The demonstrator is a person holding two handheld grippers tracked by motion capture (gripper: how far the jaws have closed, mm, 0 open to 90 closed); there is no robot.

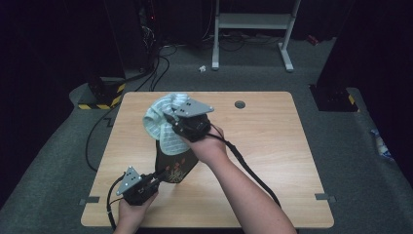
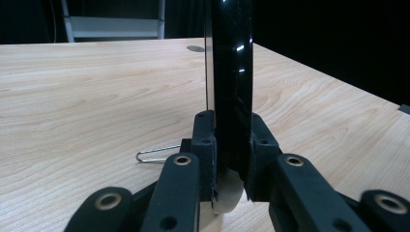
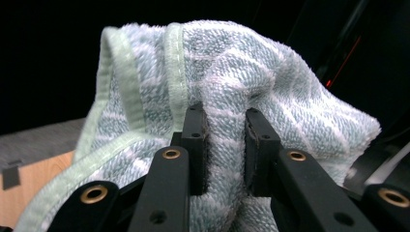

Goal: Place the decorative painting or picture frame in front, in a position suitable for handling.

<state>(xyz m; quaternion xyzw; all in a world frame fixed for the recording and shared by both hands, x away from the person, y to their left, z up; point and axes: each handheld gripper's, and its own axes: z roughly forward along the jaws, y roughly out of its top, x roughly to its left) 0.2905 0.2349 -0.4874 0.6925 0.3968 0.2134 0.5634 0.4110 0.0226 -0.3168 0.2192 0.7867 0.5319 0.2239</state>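
With my left gripper (image 1: pixel 157 178) clamped on the dark plate (image 1: pixel 174 163) standing on edge at the worktop (image 1: pixel 272 146) centre, my right gripper (image 1: pixel 171 118) pinches the towel (image 1: pixel 163 122) at its 12 o'clock rim, so wiping seems underway, not finished.

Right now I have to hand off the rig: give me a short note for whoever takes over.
Left tongs: shut on the near edge of the black bag, holding it upright on the table.
Right tongs: shut on a fold of the pale green towel, held over the bag's top.
A paper clip lies on the table beside the left tongs.
Done: bag steadied, towel gripped and brought to the bag.
Left, most likely: get the towel down into the bag, then release both. I cannot tell how much of the towel is inside.
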